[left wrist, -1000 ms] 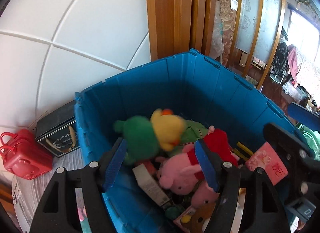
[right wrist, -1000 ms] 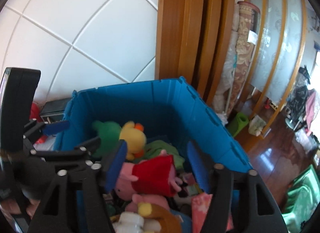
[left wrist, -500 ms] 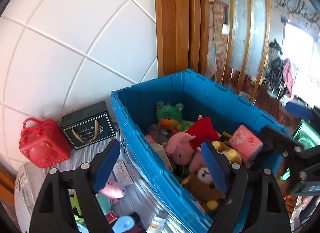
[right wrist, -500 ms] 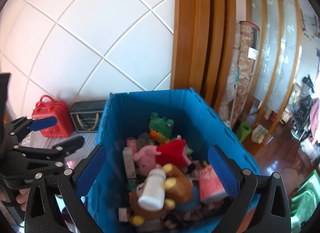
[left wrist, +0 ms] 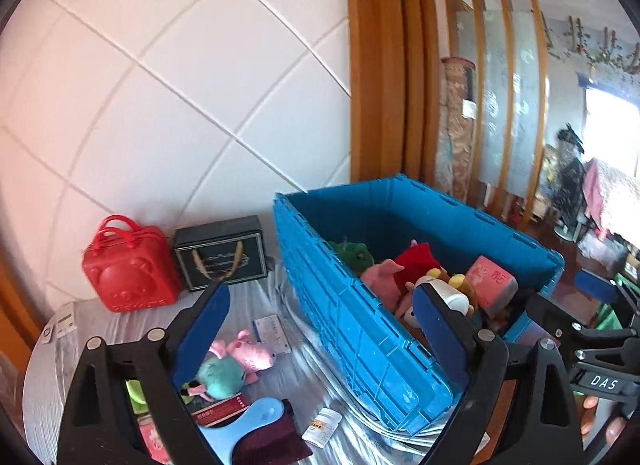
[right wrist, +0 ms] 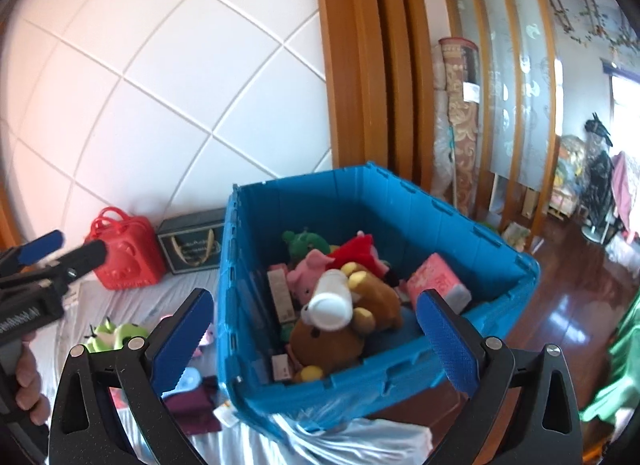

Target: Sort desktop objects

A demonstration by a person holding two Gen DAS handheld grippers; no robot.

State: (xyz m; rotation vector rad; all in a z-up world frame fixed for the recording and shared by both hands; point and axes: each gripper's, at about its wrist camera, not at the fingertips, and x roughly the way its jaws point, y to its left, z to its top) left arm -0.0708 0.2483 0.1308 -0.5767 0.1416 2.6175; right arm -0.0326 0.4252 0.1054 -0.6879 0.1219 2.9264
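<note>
**A:** Sweeping from the left: a red plastic bear-faced case [left wrist: 130, 271] and a dark green gift box with gold cord handles [left wrist: 222, 253] stand against the wall, one of each, touching neither gripper.

**B:** And the loose stuff in front?

**A:** Still plenty on the foil-covered tabletop [left wrist: 308, 381]. One pink pig plush [left wrist: 250, 351], one teal round plush [left wrist: 220, 371], one lime-green plush [right wrist: 114, 333], one red flat booklet [left wrist: 218, 411], one light-blue plastic paddle [left wrist: 248, 425], one maroon cloth [left wrist: 276, 441], one small white bottle [left wrist: 322, 427], one white card [left wrist: 272, 333]. More may hide behind the fingers.

**B:** Grippers?

**A:** The left gripper [left wrist: 320, 341] has its jaws opening, nothing between the blue pads. The right gripper [right wrist: 314, 341] is spread as wide as it goes, also empty, facing the bin.

**B:** So the bin's the scoreboard.

**A:** Right, the big blue plastic crate [right wrist: 400, 369], one of it, at the tabletop's right end. Inside, countable: one green frog plush [right wrist: 306, 243], one pink pig in a red dress [right wrist: 336, 261], one brown bear plush [right wrist: 352, 329], one white cylindrical bottle [right wrist: 330, 305] lying on the bear, one pink box [right wrist: 438, 279], and at least two slim cartons on the left wall; the rest is buried.

**B:** Verdict?

**A:** Past halfway, probably. Roughly eight pieces still outside, and whether the case and gift box count is unclear.
</note>
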